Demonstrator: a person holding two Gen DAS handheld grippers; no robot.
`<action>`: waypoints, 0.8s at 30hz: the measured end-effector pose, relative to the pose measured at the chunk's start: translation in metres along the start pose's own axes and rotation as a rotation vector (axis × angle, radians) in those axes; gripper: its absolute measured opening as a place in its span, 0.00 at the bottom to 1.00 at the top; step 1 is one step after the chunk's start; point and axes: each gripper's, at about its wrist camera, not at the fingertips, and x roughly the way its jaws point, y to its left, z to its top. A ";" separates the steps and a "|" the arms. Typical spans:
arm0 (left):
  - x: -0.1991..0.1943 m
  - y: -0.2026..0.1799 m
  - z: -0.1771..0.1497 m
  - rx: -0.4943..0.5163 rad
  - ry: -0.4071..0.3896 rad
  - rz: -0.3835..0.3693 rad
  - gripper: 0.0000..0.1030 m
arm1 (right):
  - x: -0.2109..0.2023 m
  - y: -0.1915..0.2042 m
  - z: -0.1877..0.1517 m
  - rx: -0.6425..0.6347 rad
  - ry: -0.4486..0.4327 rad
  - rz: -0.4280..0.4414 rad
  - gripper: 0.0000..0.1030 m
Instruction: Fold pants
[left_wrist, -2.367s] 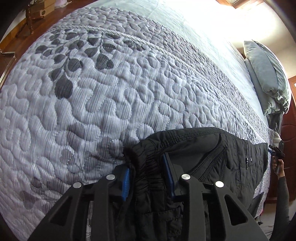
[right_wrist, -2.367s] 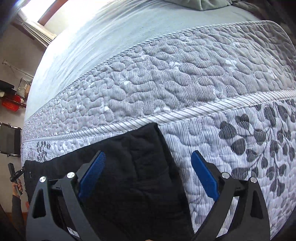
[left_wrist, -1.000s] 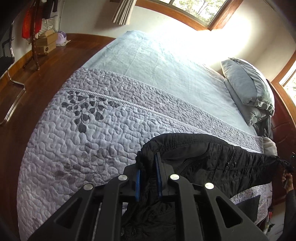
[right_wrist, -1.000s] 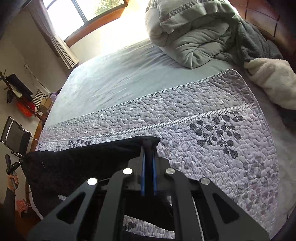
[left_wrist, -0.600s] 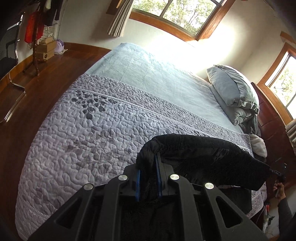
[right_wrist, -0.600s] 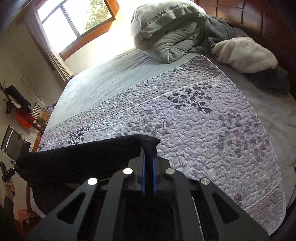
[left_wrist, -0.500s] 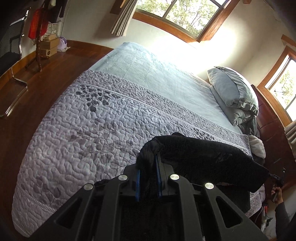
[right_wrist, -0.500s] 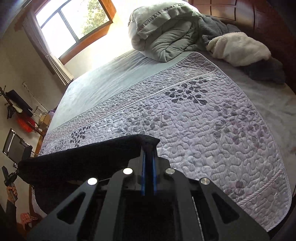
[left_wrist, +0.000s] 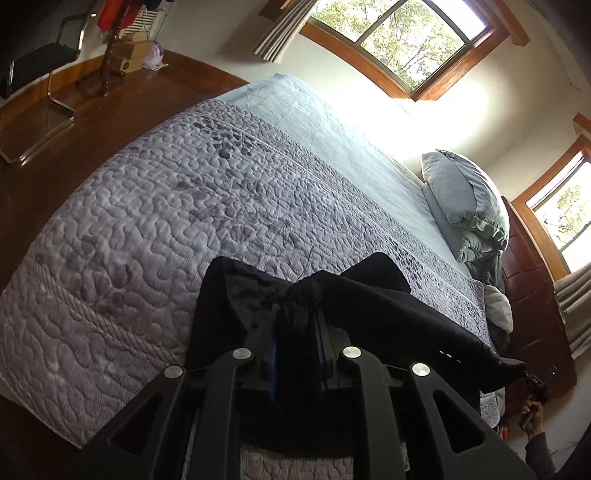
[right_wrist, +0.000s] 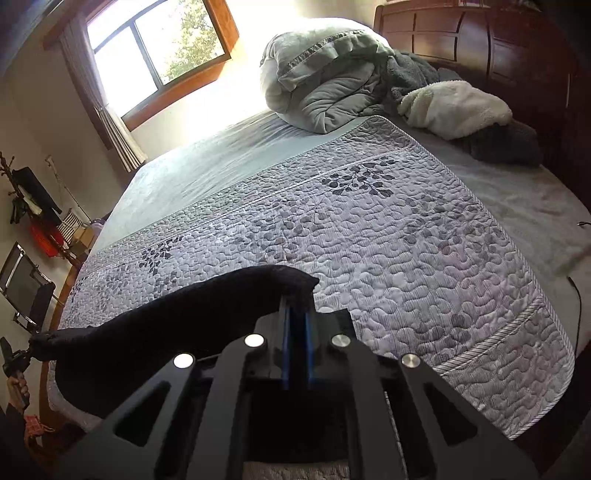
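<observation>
Black pants (left_wrist: 388, 306) hang stretched between my two grippers above the near edge of a grey quilted bed (left_wrist: 147, 221). In the left wrist view my left gripper (left_wrist: 297, 321) has bunched waistband fabric between its blue pads, and its jaws are opening slightly. A fold of the pants lies on the quilt just left of it. In the right wrist view my right gripper (right_wrist: 295, 306) is shut on the other end of the pants (right_wrist: 184, 325), which sag away to the left. The quilt (right_wrist: 406, 240) spreads out beyond.
A grey pillow (left_wrist: 461, 199) lies at the head of the bed. A rolled grey duvet (right_wrist: 325, 74) and a white fleece blanket (right_wrist: 454, 107) sit by the dark wooden headboard (right_wrist: 480, 37). A black chair (left_wrist: 37, 55) stands on the wooden floor at the left.
Both grippers have pulled back from the bed with the pants, so more quilt and room show. The pants have gone from lying flat to hanging taut, and a fold has appeared beside the left gripper.
</observation>
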 end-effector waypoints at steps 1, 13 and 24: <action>0.000 0.004 -0.006 0.000 0.003 0.000 0.17 | -0.003 0.000 -0.007 0.001 -0.009 -0.008 0.07; 0.019 0.045 -0.068 -0.052 0.094 0.099 0.39 | -0.011 0.020 -0.091 -0.020 0.004 -0.043 0.25; -0.006 0.068 -0.088 -0.234 0.002 0.144 0.62 | 0.004 -0.021 -0.130 0.326 0.104 0.035 0.62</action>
